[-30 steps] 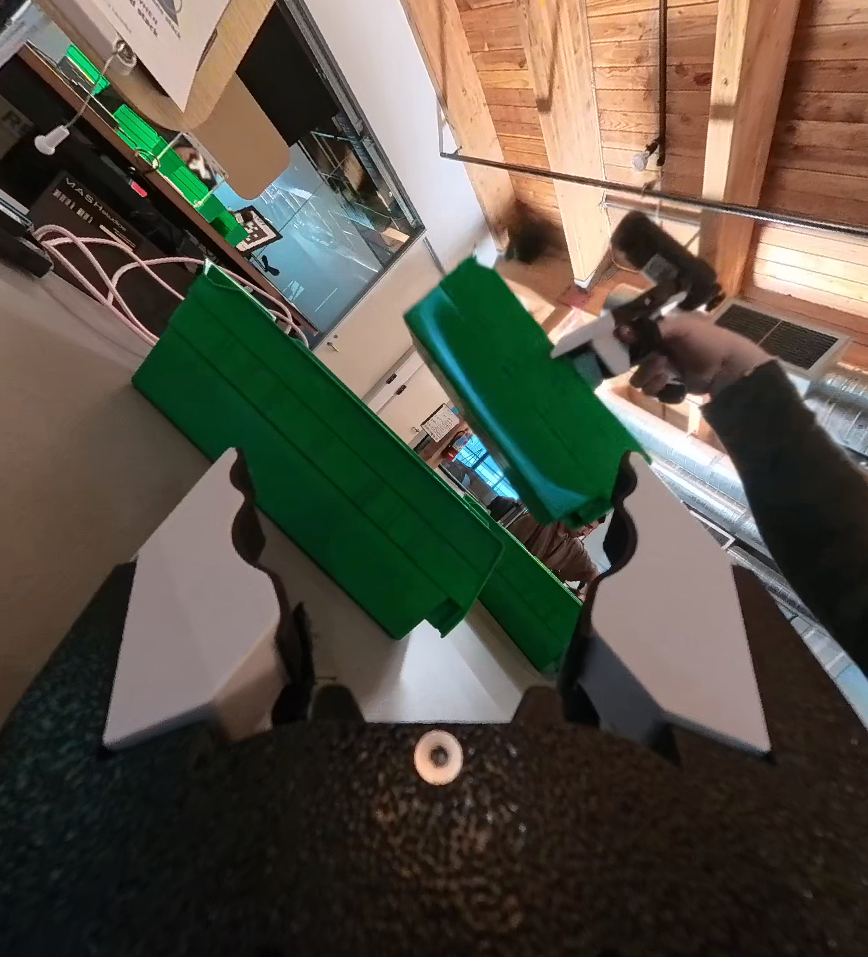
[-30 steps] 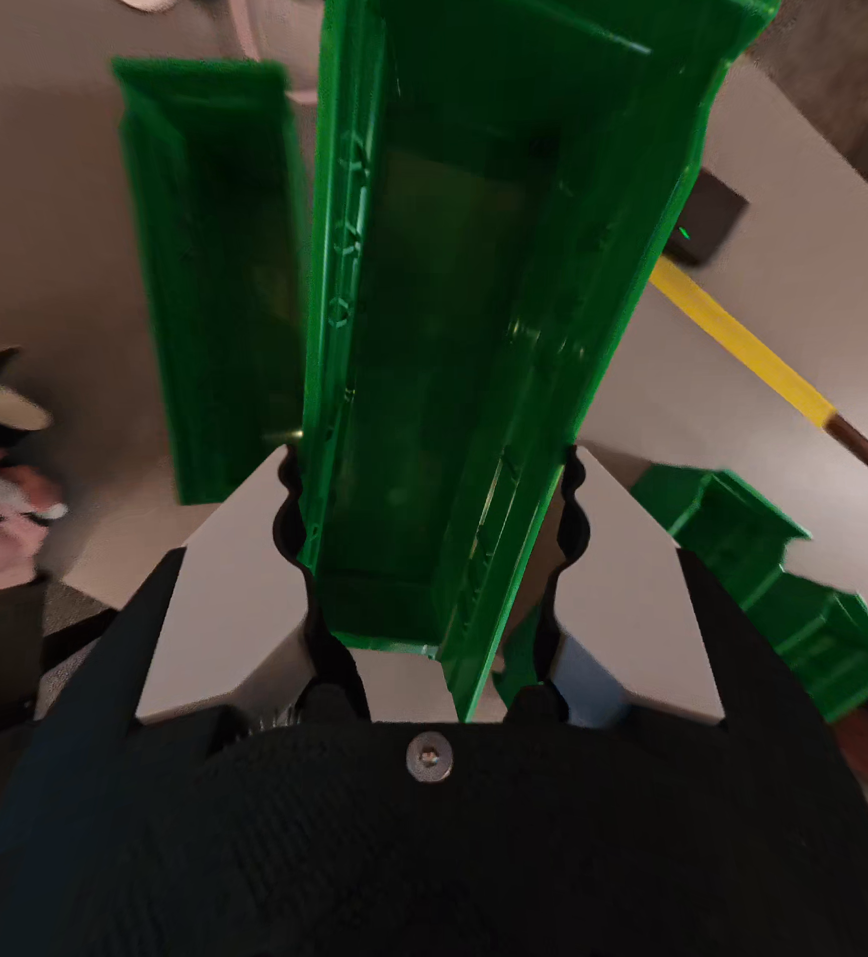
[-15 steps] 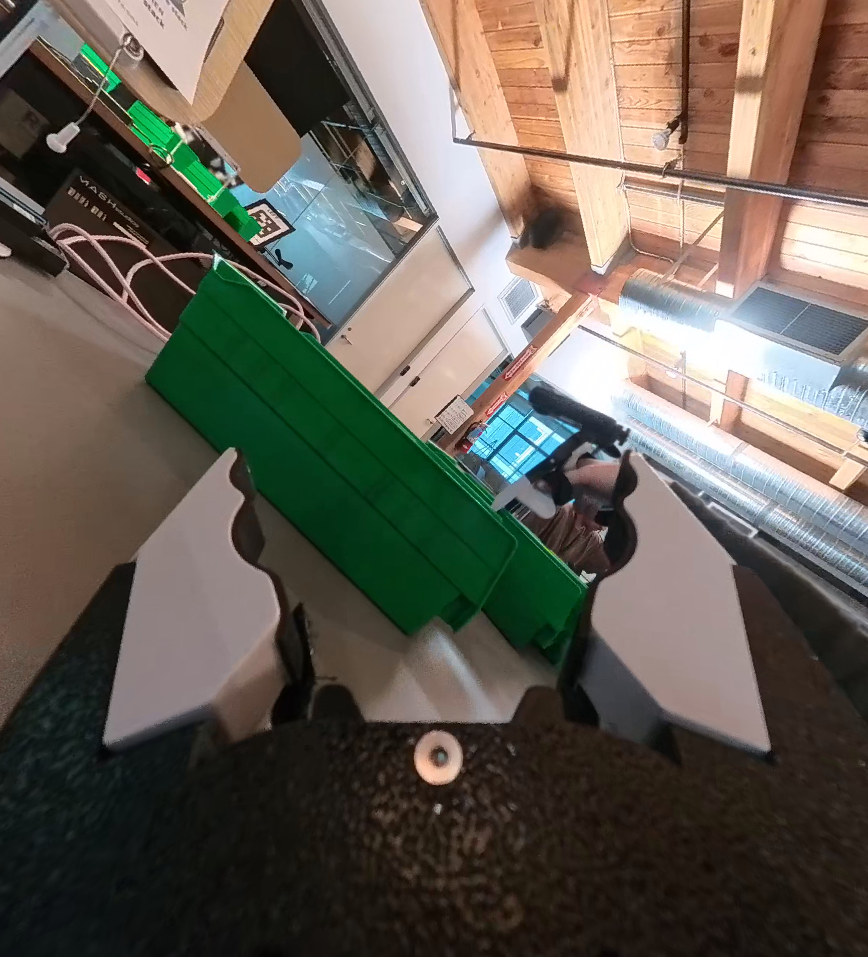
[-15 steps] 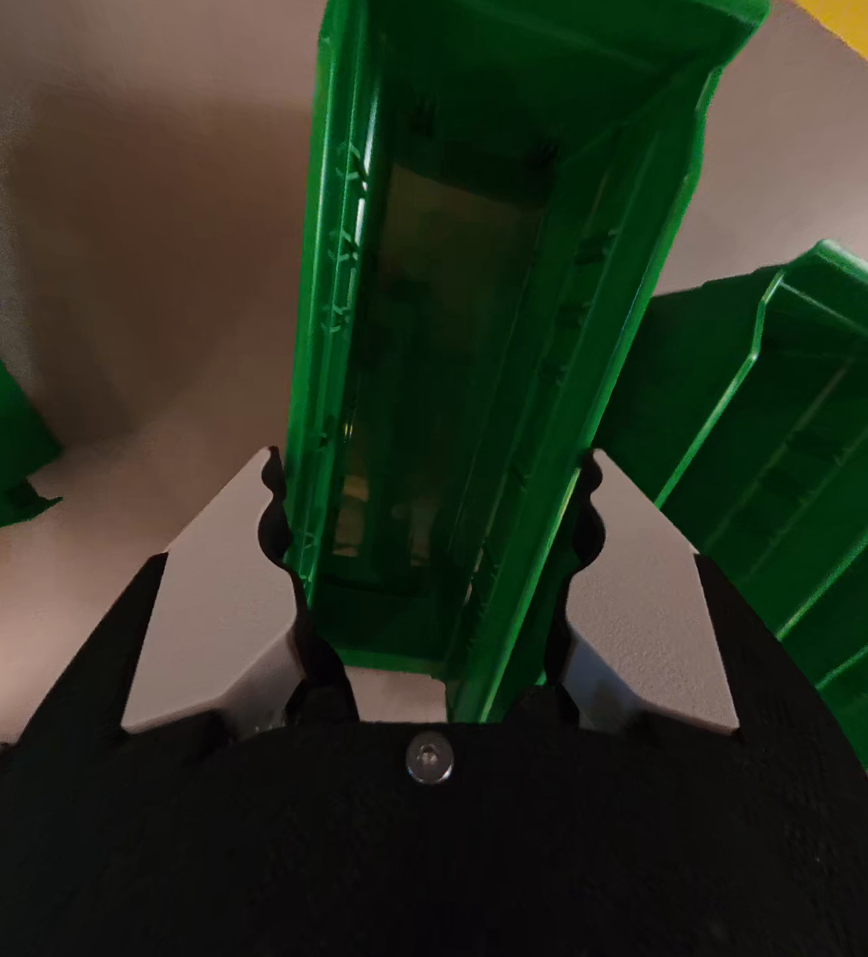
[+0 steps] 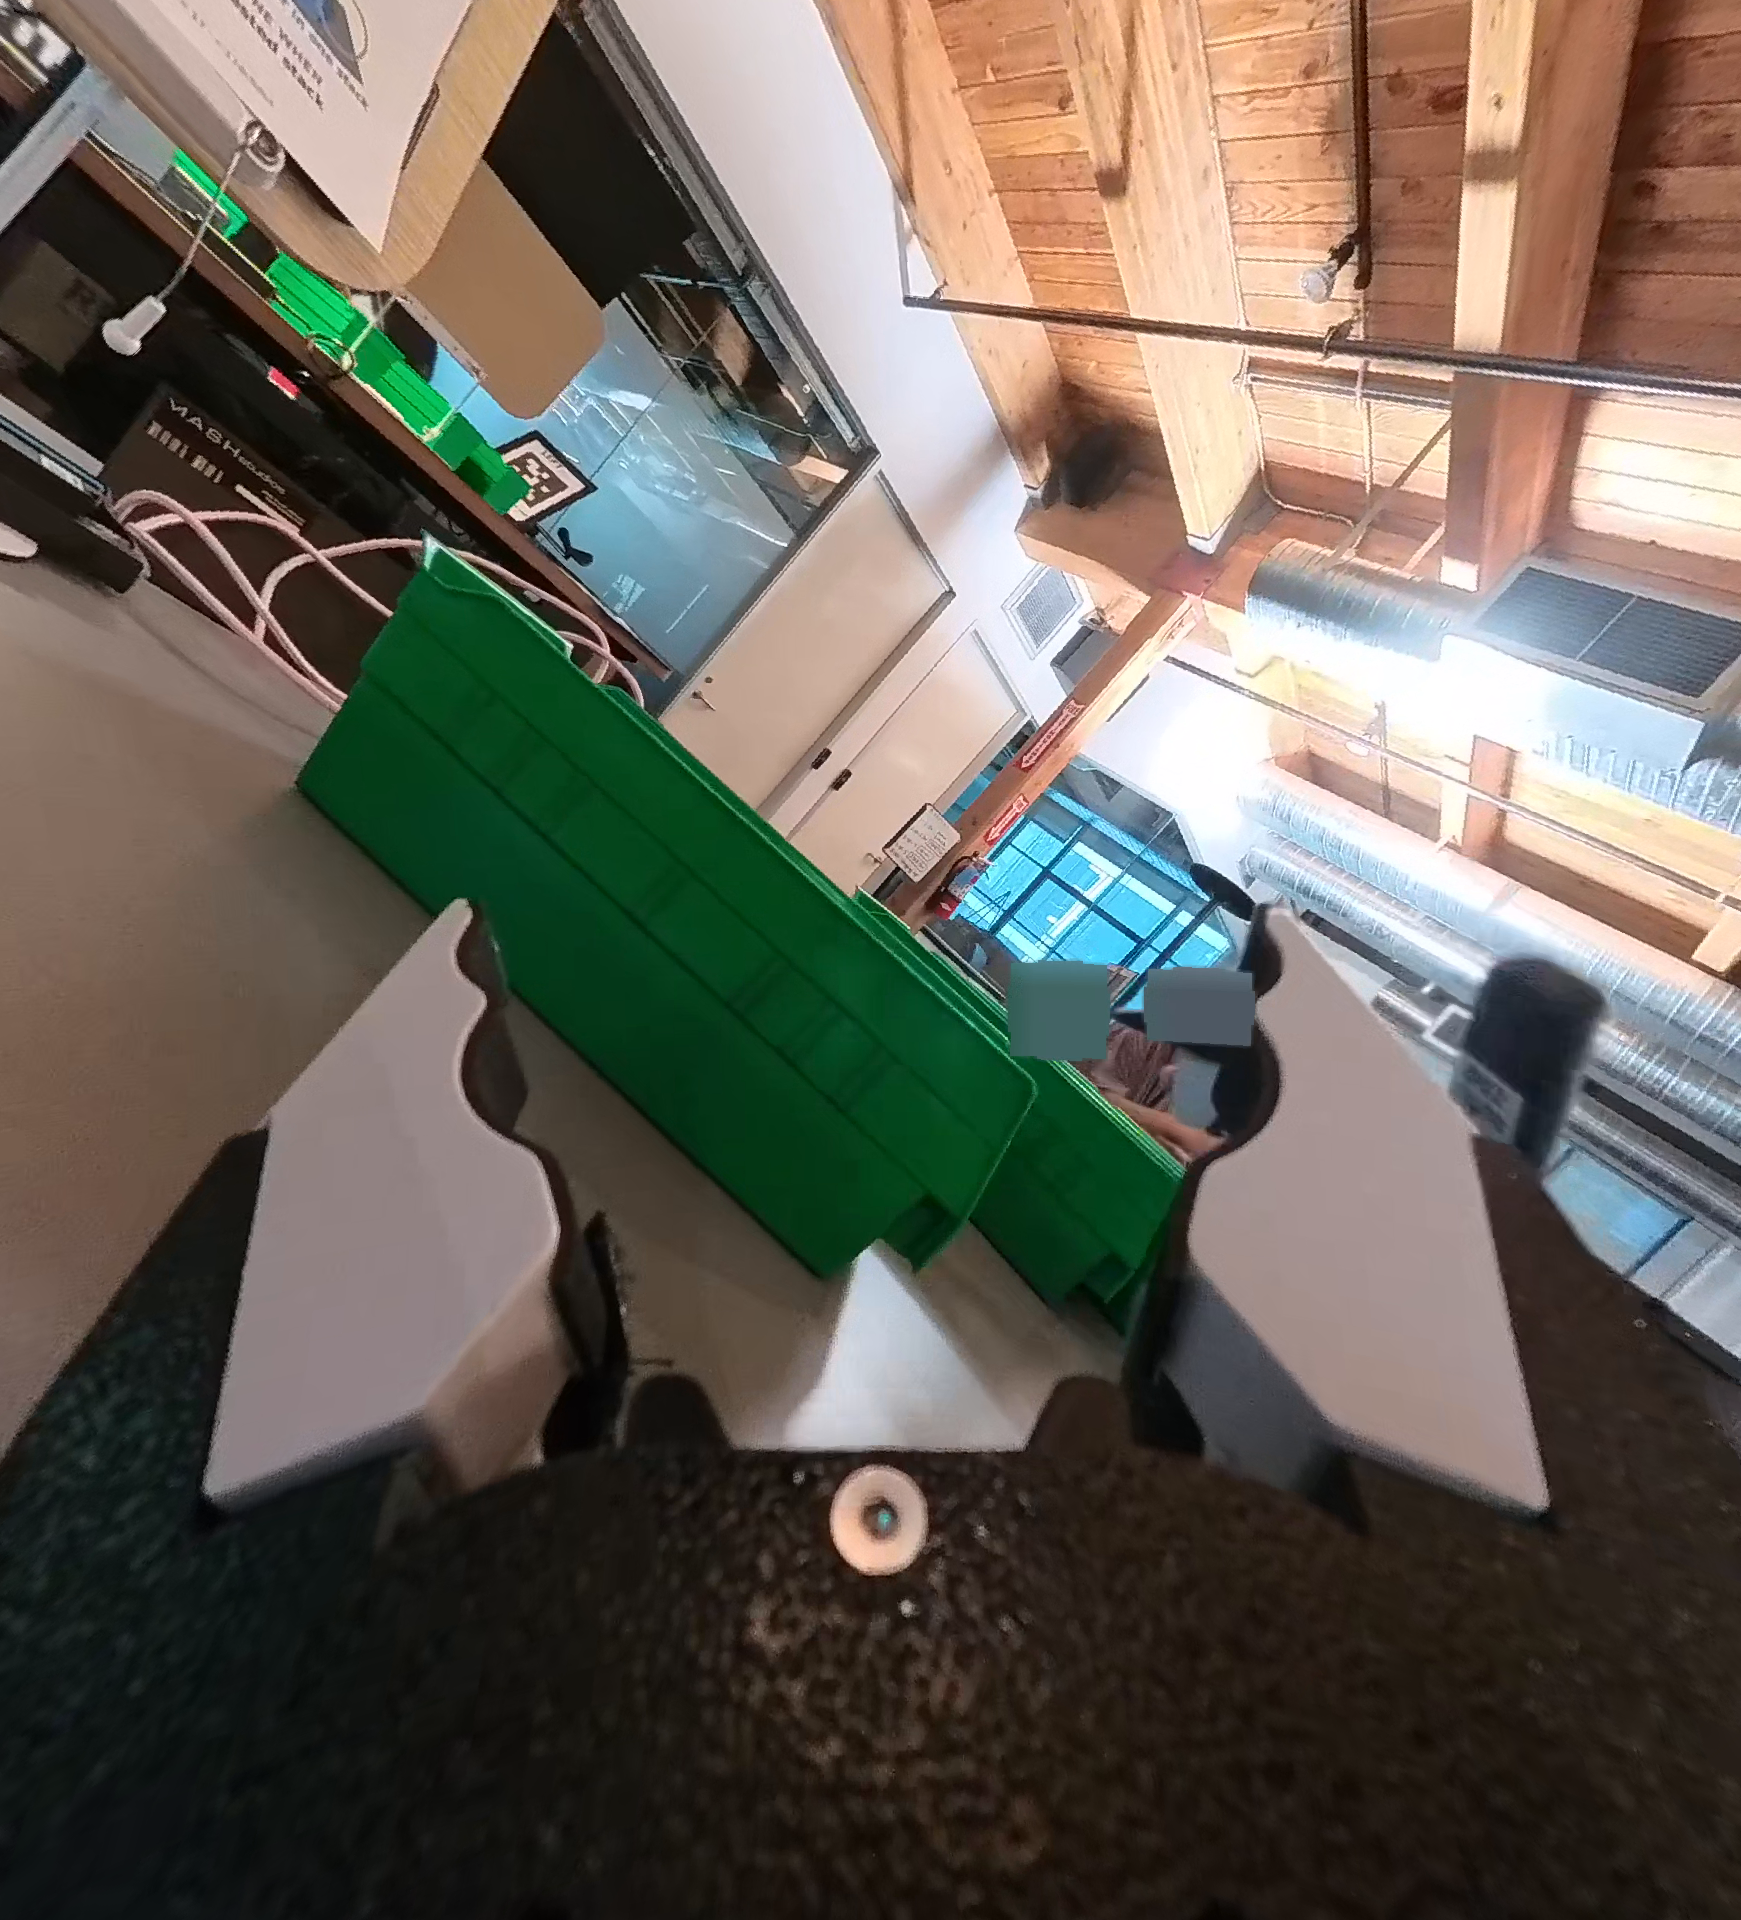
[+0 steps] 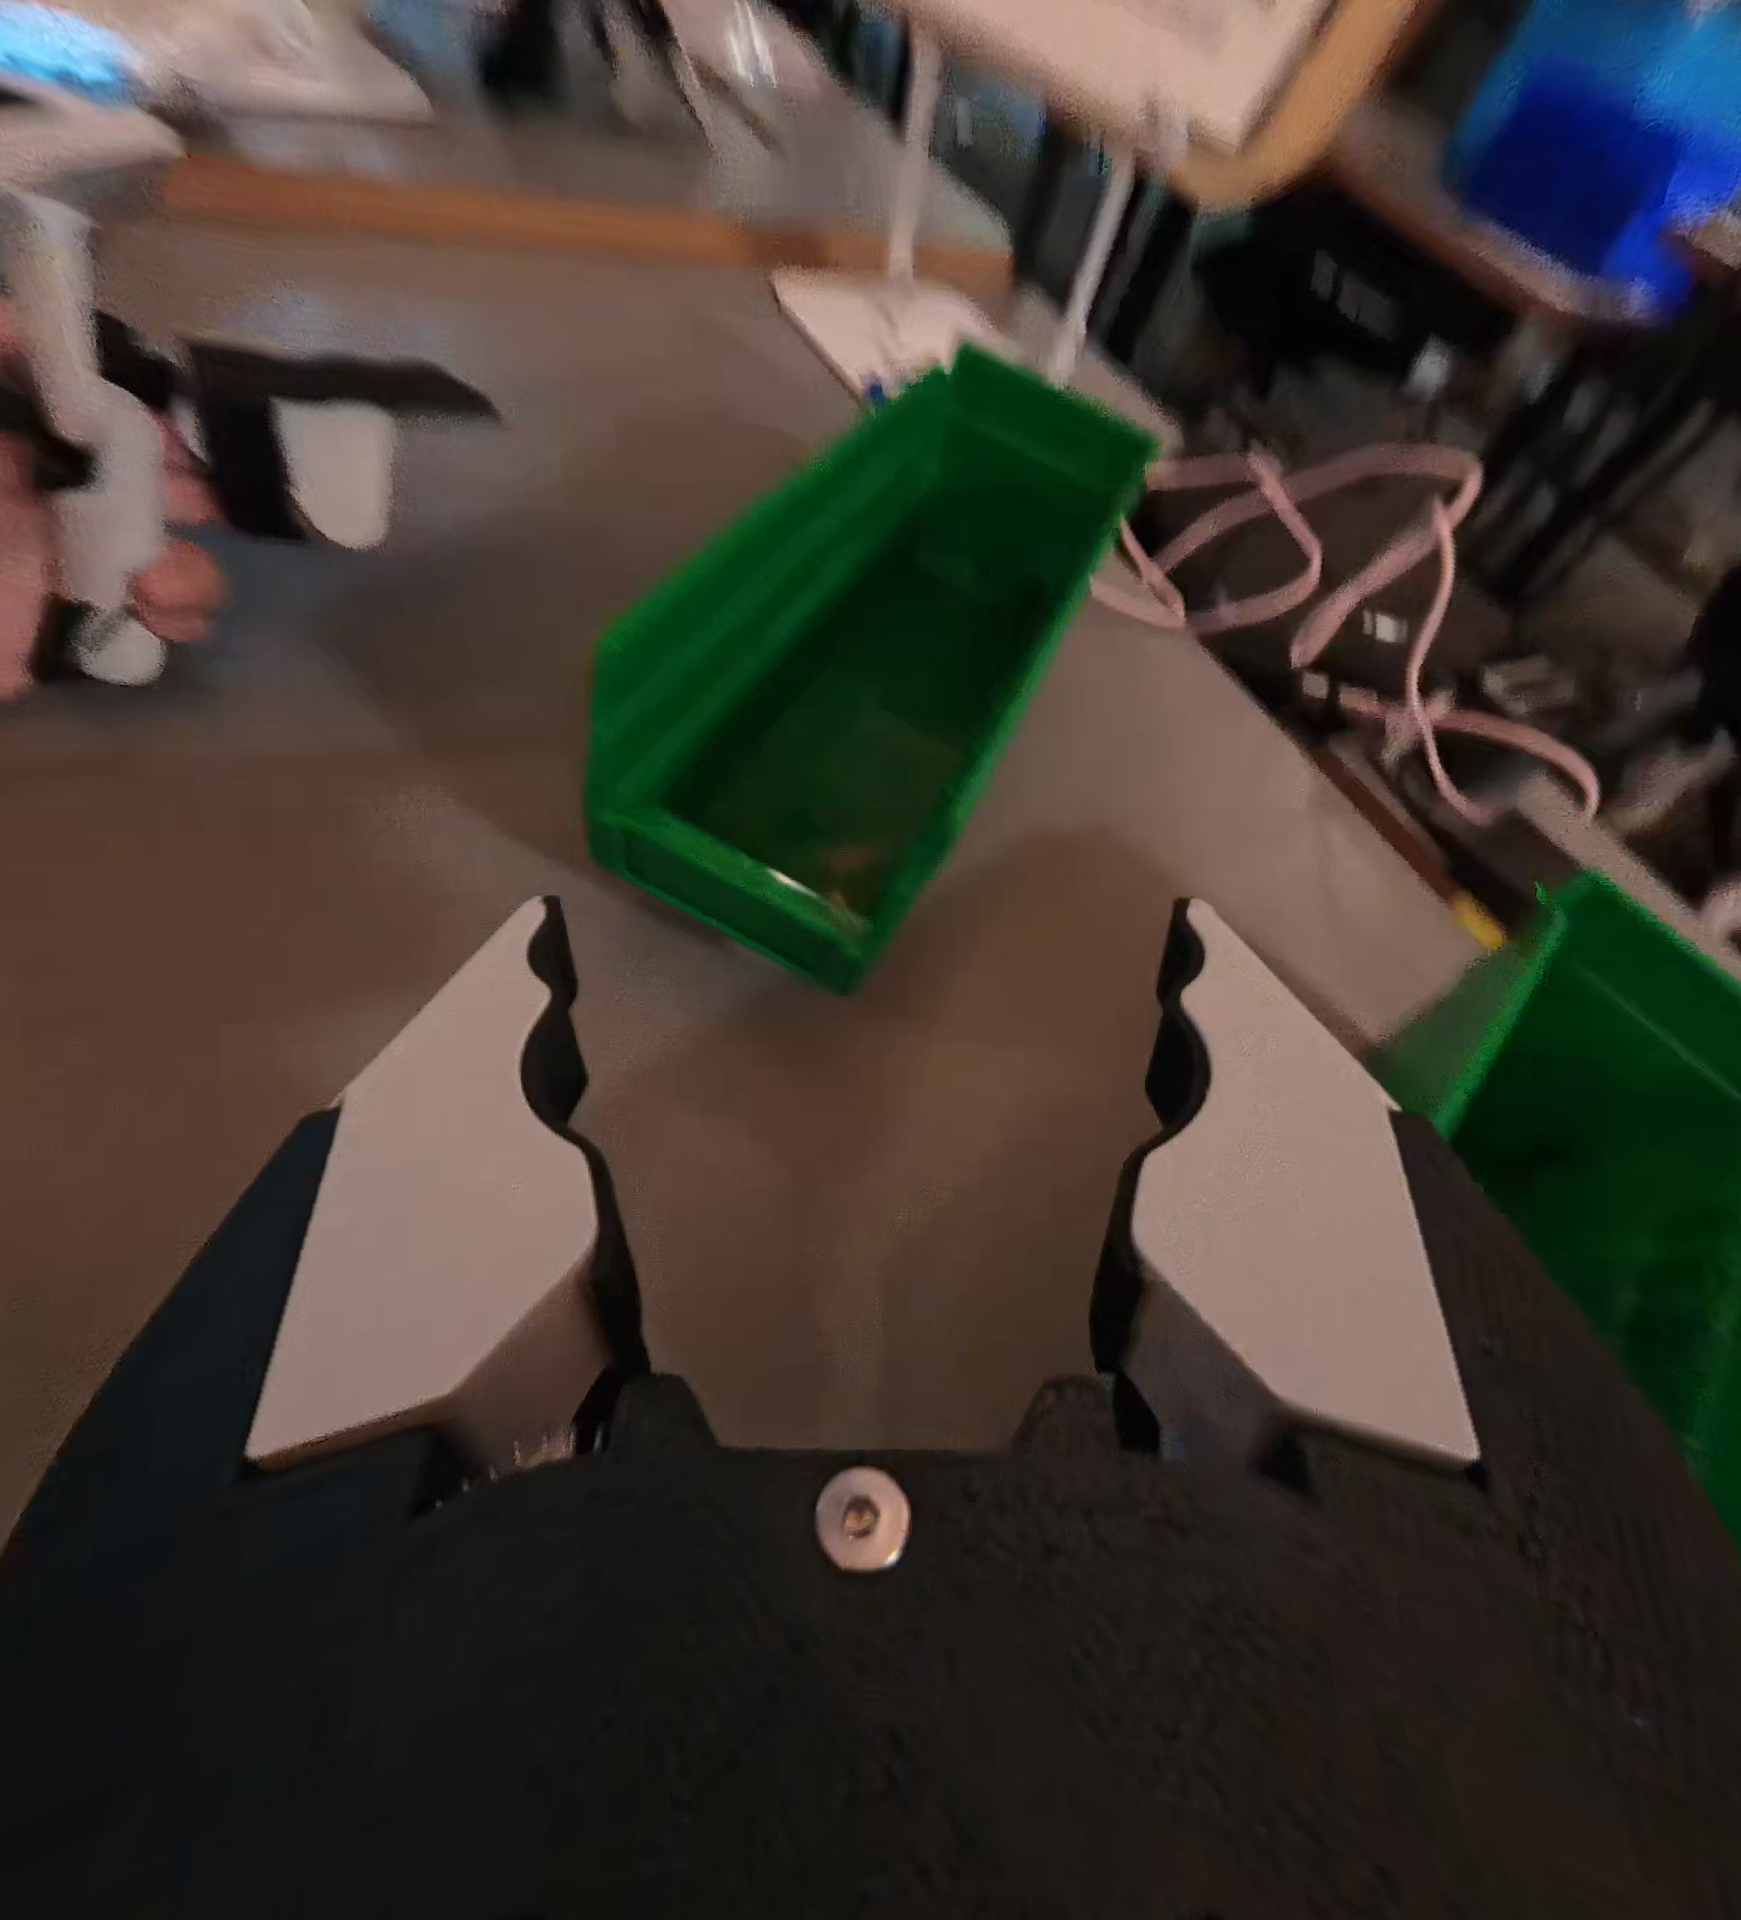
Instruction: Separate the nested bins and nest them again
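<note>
- The left gripper (image 5: 871,1039), with pale grey wedge-shaped fingers on a black speckled body, has its jaws wide apart and nothing between them; it hangs low over the matte beige table (image 5: 97,883).
- Ahead of it a long green plastic bin (image 5: 658,935) lies on the table, its ribbed side wall facing the camera.
- Just beyond that bin's near end sits a second green plastic bin (image 5: 1074,1184), partly hidden by the first and by the right finger.
- The right gripper (image 6: 866,1039), of the same build, also has its jaws spread and holds nothing.
- In the right wrist view, which is blurred, the first bin stands open-side up on the table ahead, and the second shows at the right edge, well apart from it.
- Pinkish-white cables (image 6: 1313,561) trail off the table's far edge.
</note>
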`<state>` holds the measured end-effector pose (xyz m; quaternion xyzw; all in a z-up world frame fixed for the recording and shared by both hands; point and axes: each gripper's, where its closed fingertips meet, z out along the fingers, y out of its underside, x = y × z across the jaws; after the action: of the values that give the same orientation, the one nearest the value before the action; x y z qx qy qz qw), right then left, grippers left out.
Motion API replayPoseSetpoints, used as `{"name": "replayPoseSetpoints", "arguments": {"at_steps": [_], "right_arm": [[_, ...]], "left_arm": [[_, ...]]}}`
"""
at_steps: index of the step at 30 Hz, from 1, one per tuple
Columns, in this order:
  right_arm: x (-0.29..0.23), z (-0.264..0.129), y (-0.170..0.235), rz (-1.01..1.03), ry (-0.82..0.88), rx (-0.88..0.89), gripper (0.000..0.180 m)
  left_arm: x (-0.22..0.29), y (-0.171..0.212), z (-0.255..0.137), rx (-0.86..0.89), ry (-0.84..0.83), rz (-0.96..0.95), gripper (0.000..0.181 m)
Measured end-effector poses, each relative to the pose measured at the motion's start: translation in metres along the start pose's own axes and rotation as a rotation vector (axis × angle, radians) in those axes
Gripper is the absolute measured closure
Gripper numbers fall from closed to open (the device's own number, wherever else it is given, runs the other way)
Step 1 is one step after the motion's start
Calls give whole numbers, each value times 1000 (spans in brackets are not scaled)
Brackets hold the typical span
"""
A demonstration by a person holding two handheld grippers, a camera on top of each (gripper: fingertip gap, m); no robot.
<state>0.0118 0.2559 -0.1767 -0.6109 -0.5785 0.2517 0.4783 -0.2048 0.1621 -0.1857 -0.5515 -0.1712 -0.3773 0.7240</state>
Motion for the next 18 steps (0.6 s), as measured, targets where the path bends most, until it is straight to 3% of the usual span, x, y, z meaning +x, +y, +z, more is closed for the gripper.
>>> {"name": "replayPoseSetpoints", "arguments": {"at_steps": [4, 6, 10, 15, 18], "right_arm": [[-20, -2, -13, -111, 114, 317, 77], [-22, -9, -12, -128, 146, 438, 93], [-20, -9, -1, -157, 170, 459, 106], [-24, 2, 11, -135, 126, 437, 107], [-27, 3, 12, -136, 104, 440, 108]], "left_arm": [[2, 1, 1, -5, -6, 28, 46], [2, 2, 1, -10, -12, 41, 47], [-13, -3, -2, 21, -138, 97, 47], [-29, -10, -11, 17, -402, 392, 53], [-23, -6, -8, -11, -421, 505, 53]]}}
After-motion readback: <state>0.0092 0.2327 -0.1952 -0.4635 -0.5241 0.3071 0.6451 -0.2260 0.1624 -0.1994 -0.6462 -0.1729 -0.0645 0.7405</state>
